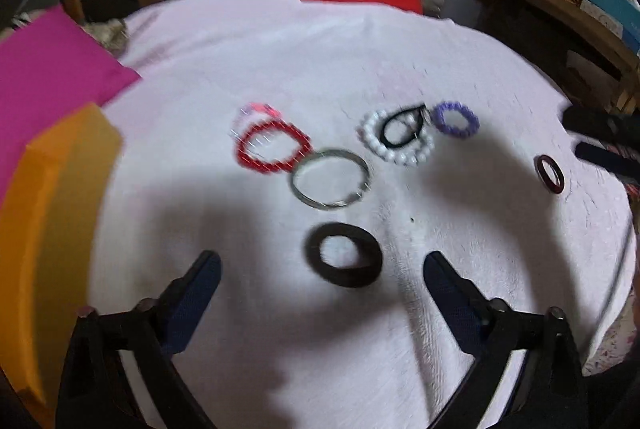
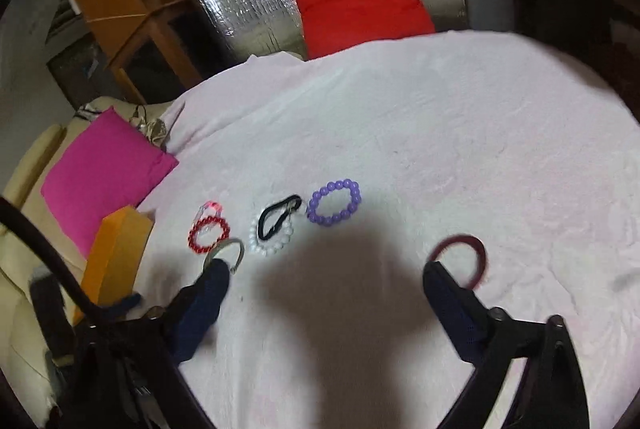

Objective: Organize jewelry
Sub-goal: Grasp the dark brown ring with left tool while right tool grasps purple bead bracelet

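White cloth [image 1: 240, 41]: covers the bed and carries every piece.
Bangles and bracelets: a loose row across the middle, all lying flat; silver bangle [image 1: 330, 179] has its long axis running left-right.
Black ring [image 1: 343, 253]: nearest, just ahead of the left gripper [image 1: 320, 269] (jaws spread, gripping nothing).
Dark red bangle [image 2: 466, 261]: alone toward the right edge, by the right gripper [image 2: 326, 279], also spread and empty.
Open room: far half bare.

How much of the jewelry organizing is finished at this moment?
Nothing looks sorted yet. Both the left gripper and right gripper are open and empty. The black ring, dark red bangle and beaded bracelets lie scattered on the white cloth.
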The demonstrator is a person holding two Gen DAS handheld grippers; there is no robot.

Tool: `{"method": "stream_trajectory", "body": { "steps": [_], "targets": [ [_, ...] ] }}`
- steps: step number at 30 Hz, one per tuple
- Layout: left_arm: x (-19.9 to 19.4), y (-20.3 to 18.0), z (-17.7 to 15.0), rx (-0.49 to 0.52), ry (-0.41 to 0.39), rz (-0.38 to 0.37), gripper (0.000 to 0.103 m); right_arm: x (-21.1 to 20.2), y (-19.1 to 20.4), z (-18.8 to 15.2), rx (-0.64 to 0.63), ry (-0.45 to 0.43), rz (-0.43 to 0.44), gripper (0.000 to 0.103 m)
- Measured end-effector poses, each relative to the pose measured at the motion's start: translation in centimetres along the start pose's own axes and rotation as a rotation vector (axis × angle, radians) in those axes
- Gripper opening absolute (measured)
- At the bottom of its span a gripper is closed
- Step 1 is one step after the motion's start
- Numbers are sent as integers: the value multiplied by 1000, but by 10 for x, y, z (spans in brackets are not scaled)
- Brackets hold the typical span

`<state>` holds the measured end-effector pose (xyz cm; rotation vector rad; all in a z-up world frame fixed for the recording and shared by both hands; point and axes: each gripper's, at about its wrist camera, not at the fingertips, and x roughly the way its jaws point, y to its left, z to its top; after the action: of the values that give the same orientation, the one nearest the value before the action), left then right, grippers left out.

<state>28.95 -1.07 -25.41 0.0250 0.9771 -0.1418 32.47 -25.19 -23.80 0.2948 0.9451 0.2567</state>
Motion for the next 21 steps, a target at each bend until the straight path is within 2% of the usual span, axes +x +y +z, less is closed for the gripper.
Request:
{"method": "stream_trajectory", "body": {
  "steps": [1,3,4,6,8,10,12,13,15,18,21],
  "targets": [
    [7,0,0,-3,25,-17,89,7,0,5,2,6,0,89],
    [17,1,-2,-13,56,-42,75,22,-1,13,0,19,-17,78],
    [20,2,-2,-10,58,-32,74,35,-1,18,-5,36,-29,76],
    [19,2,-2,5,37,-35,73,53,-3,23,0,69,-45,60],
    [18,4,-1,11,25,-54,73,73,-5,29,-4,105,-67,52],
    [19,6,-2,11,22,-56,68,91,-8,32,-9,124,-105,50],
    [19,7,-2,25,13,-58,60,107,-11,34,-1,158,-137,41],
    [20,7,-2,29,10,-64,57,110,-8,36,-13,142,-152,41],
    [20,5,0,40,5,-71,47,115,-2,38,-55,130,-197,28],
    [21,8,2,44,-1,-87,36,121,4,37,-99,118,-258,14],
    [19,12,2,45,-11,-87,21,119,8,33,-139,103,-289,11]
  ]
}}
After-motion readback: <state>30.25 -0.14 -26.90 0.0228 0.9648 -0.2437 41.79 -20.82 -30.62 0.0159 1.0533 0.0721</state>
